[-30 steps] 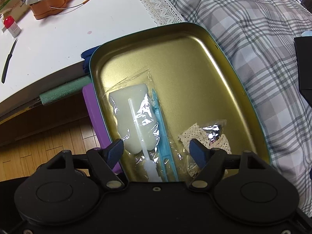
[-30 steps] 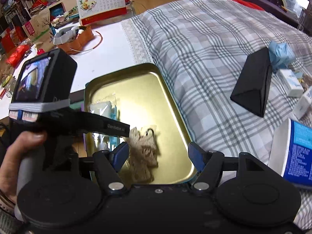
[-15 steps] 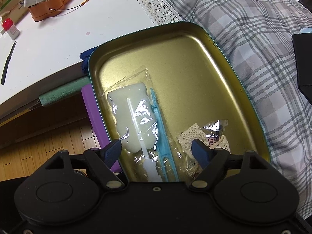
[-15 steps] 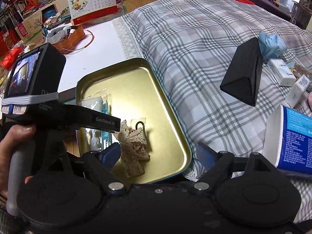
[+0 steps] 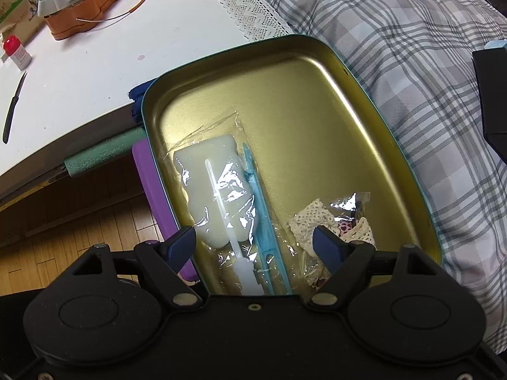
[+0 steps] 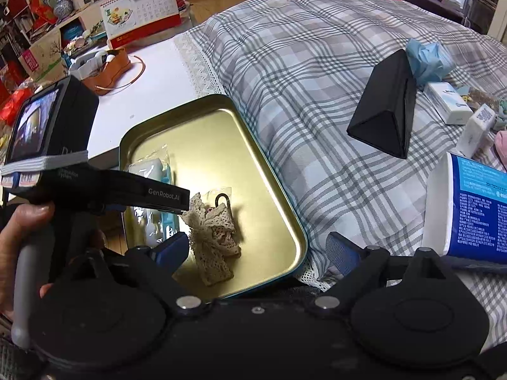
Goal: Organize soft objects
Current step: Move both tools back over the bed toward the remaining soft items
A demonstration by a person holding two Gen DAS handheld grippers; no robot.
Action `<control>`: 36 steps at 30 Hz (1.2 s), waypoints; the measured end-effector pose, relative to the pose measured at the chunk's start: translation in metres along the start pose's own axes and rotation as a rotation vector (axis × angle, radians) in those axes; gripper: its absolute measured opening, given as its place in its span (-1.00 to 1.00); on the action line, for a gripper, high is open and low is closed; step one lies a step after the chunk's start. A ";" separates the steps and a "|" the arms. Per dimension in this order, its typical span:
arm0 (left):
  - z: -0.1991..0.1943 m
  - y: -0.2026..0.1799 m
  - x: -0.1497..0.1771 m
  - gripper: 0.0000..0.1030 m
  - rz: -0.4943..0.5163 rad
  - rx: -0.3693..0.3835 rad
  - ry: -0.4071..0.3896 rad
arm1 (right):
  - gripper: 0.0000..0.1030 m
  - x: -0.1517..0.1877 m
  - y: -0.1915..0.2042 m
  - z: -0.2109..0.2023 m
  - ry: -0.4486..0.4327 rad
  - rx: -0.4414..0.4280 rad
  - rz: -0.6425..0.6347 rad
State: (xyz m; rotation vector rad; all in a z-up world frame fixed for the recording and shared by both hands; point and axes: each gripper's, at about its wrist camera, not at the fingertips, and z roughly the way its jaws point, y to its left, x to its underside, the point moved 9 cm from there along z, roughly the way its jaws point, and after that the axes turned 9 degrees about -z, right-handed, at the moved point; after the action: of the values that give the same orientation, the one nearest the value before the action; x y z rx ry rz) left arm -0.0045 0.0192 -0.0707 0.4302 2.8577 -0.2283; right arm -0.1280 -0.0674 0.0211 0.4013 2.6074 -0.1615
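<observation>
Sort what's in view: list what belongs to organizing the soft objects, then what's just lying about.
Belongs to the job:
- gold tin tray
- lace bundle
- bagged white and blue pieces

Lying about:
- black triangular case
- blue-labelled tub
- orange tin
- desk calendar
- knife

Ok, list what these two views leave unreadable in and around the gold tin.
- Near ends of the clear packet and blue stick: left wrist view, cut off by the left hand-held gripper body.
- Packet again: right wrist view, partly behind the left hand-held gripper.
- Dark hook by the lace bundle: too small to identify.
</observation>
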 end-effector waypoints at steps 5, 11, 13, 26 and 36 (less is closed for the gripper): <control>-0.002 -0.004 0.002 0.49 0.025 0.003 -0.010 | 0.84 0.001 -0.008 -0.006 -0.018 -0.012 0.046; -0.003 -0.013 0.005 0.49 0.051 0.011 -0.004 | 0.84 0.000 -0.022 -0.020 -0.051 -0.026 0.069; -0.006 -0.020 0.006 0.49 0.069 0.020 -0.009 | 0.84 -0.001 -0.030 -0.027 -0.063 -0.032 0.087; -0.060 -0.095 0.006 0.49 0.221 0.059 -0.106 | 0.84 -0.018 -0.155 -0.095 -0.278 0.155 0.243; -0.094 -0.185 -0.005 0.49 0.348 0.138 -0.143 | 0.80 -0.010 -0.292 -0.091 -0.257 0.358 0.572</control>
State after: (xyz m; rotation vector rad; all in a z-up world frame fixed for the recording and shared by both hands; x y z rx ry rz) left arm -0.0768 -0.1396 0.0429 0.8874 2.5825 -0.3736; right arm -0.2517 -0.3303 0.1172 1.1467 2.1113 -0.4479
